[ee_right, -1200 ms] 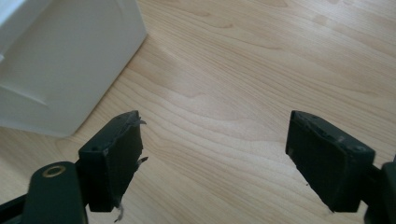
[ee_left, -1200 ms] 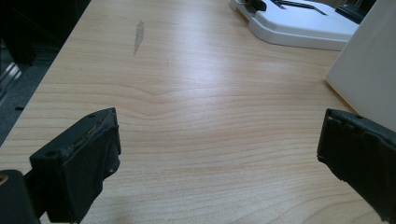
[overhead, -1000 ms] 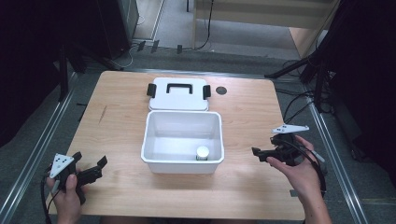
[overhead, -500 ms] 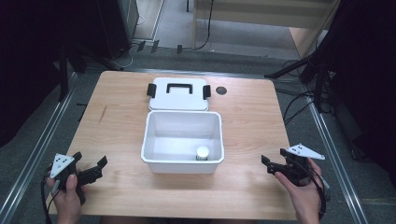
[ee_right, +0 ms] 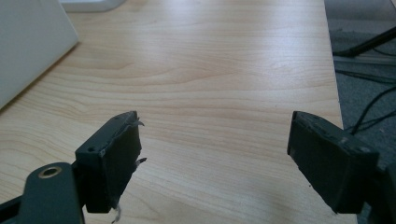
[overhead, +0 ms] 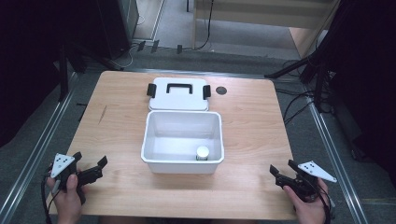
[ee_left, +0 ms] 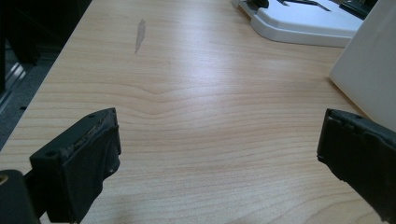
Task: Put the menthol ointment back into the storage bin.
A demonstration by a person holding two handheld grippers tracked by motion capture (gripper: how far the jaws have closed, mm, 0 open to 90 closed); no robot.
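right tongs [overhead: 283, 173] have drawn back to the table's [overhead: 252, 121] near edge.

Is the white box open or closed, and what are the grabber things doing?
White box: open, upright.
Lid: off, lying flat behind the box.
Small white jar: standing inside the box, cap on.
Left gripper: open, holding nothing.
Right gripper: open, holding nothing.

I see my left gripper [overhead: 88, 168] held low at the near left, jaws spread wide and empty. My right gripper [overhead: 284, 171] sits near right, jaws likewise apart, gripping nothing.
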